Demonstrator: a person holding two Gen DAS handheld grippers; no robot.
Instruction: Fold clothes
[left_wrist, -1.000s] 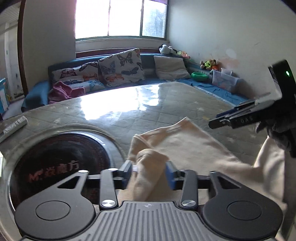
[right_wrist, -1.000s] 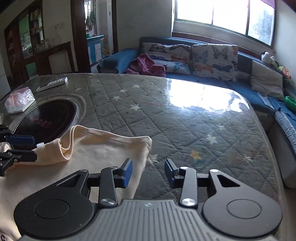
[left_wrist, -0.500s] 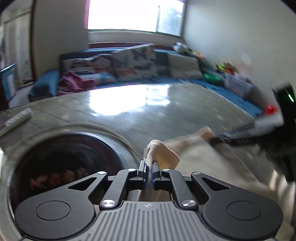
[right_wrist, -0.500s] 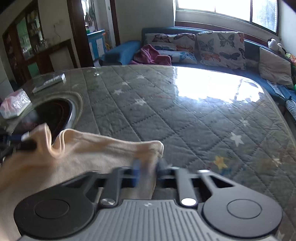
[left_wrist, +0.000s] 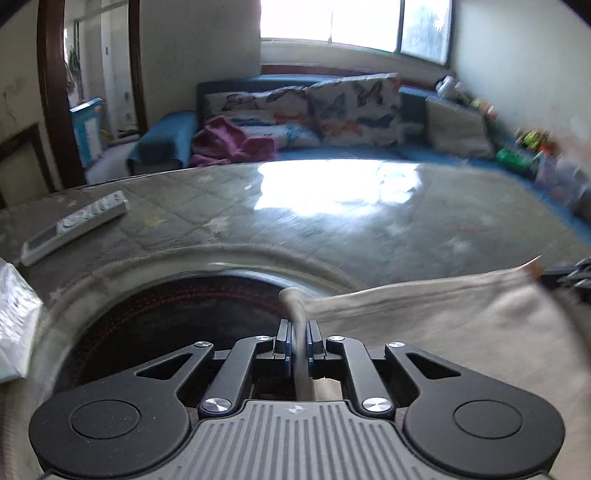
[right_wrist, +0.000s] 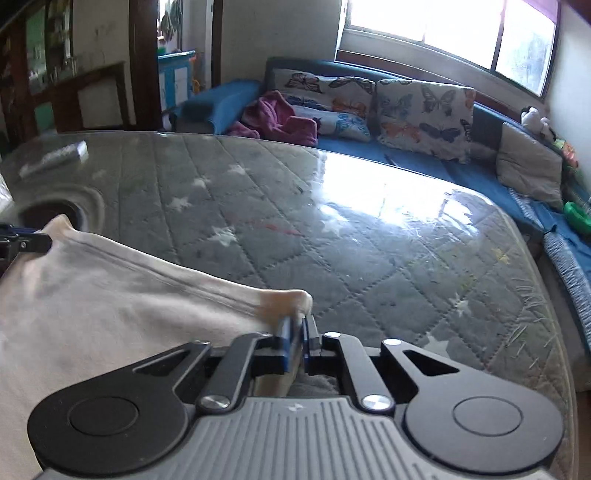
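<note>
Both the left tool (left_wrist: 299, 341) and the right tool (right_wrist: 295, 341) are pinching corners of the cream cotton garment (right_wrist: 110, 295), jaws easing apart; thin bites risk slipping under tension.

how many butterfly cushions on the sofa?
3. A long one at the left end, a lower one in front of it by the pink cloth, and a big square one to their right. More may be hidden.
</note>
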